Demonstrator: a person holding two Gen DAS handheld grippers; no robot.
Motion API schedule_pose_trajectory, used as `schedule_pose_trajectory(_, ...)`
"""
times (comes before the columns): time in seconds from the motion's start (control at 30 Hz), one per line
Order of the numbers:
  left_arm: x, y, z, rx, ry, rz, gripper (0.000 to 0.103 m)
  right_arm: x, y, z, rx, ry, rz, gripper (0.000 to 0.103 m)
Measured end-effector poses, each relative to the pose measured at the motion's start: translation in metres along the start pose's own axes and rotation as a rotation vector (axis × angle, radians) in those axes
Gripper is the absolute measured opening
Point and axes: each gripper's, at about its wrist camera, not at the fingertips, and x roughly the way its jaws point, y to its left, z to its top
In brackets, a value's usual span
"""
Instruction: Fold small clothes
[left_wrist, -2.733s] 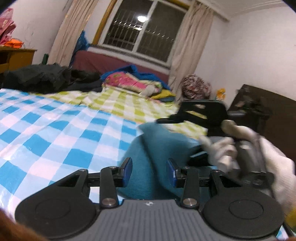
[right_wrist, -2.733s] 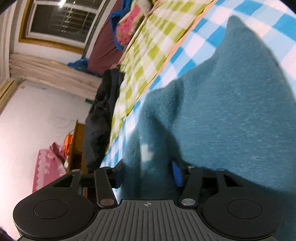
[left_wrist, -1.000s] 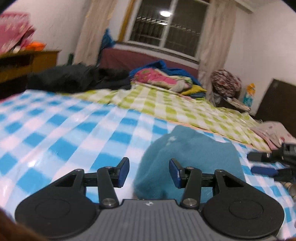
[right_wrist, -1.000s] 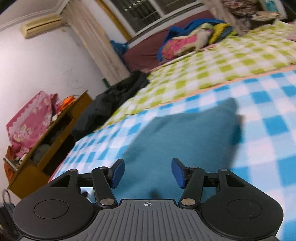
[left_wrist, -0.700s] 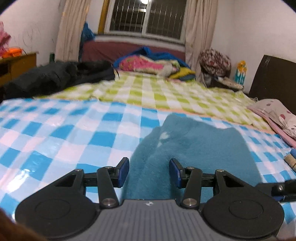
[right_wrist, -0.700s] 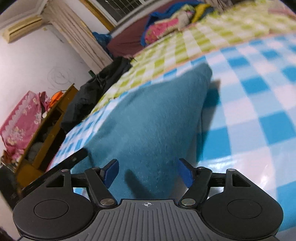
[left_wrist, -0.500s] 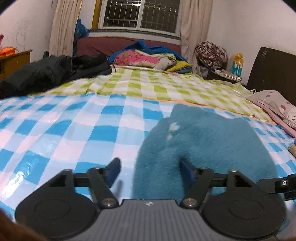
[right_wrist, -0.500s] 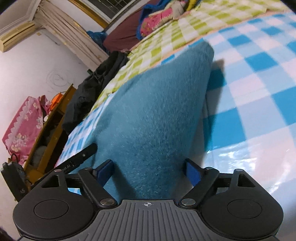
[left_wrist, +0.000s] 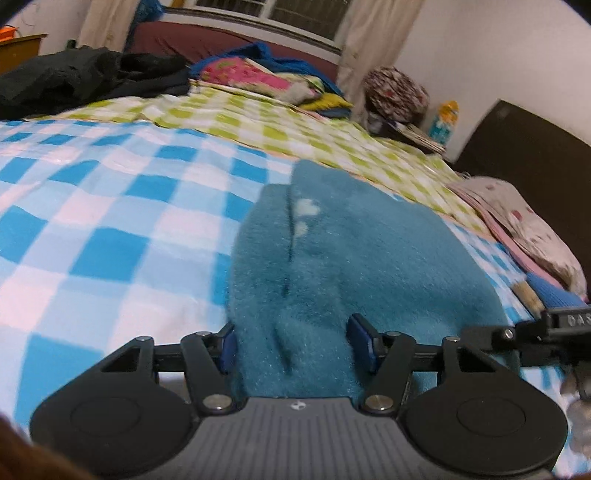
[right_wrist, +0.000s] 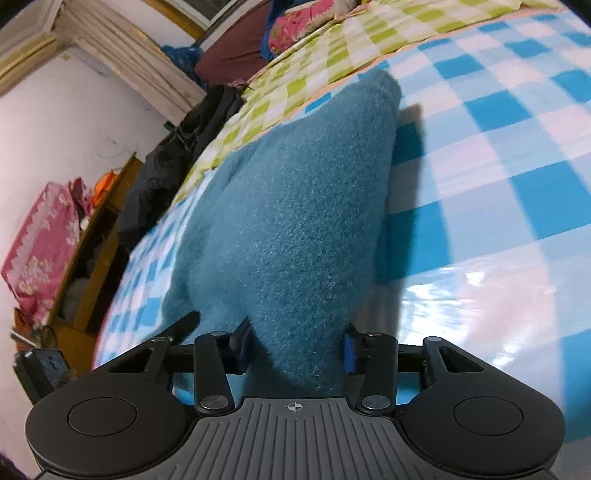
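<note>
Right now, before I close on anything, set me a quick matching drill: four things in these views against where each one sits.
Things:
1. teal fleece garment
2. black jacket
3. pink floral pillow
4. wooden cabinet

Places:
A. against the white wall
B. heaped at the bed's far left
C. between both hand-held grippers' fingers
D. bed's right edge

Pairs: 1-C, 2-B, 3-D, 4-A

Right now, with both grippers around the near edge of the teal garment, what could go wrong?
The left gripper and right gripper are open around thick fleece, so closing may catch only the top layer of the teal garment. The checkered sheet looks glossy, so the garment might slide when pulled.
</note>
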Motion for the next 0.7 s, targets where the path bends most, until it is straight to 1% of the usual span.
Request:
schedule_pose_trajectory(0.07,-0.006,-0.011,-0.006,0.003,0.023,-0.025,0.062,-0.012,-0.002,-0.001,-0.023,0.014,-0.018,0.043)
schedule_pose_trajectory(0.17,-0.017,-0.031,-0.023,-0.027,0.061,-0.102,0.061,-0.035,-0.005,-0.004,-0.077,0.051,-0.059,0.042)
schedule_pose_trajectory(0.2,-0.019,-0.039,-0.031,-0.018,0.079,-0.119,0.061,-0.044,-0.007,-0.005,-0.094,0.063,-0.076,0.042)
schedule_pose_trajectory(0.3,-0.024,-0.055,-0.045,0.000,0.092,-0.140,0.061,-0.065,-0.019,-0.007,-0.094,0.103,-0.122,0.044)
schedule_pose_trajectory(0.37,-0.029,-0.060,-0.042,0.018,0.075,-0.110,0.061,-0.073,-0.023,-0.012,-0.109,0.098,-0.161,0.047)
schedule_pose_trajectory(0.43,-0.040,-0.066,-0.035,0.053,0.033,-0.056,0.061,-0.076,-0.020,-0.016,-0.123,0.072,-0.177,0.049)
schedule_pose_trajectory(0.5,-0.052,-0.070,-0.025,0.094,-0.029,-0.007,0.061,-0.081,-0.016,-0.018,-0.120,0.039,-0.178,0.049)
schedule_pose_trajectory(0.57,-0.061,-0.076,-0.016,0.138,-0.097,0.032,0.061,-0.085,-0.010,-0.022,-0.140,0.001,-0.198,0.049)
schedule_pose_trajectory(0.63,-0.057,-0.084,-0.004,0.173,-0.133,0.034,0.061,-0.085,-0.004,-0.025,-0.156,-0.035,-0.215,0.050)
schedule_pose_trajectory(0.7,-0.040,-0.095,0.008,0.216,-0.154,0.053,0.061,-0.081,0.000,-0.028,-0.183,-0.060,-0.235,0.053)
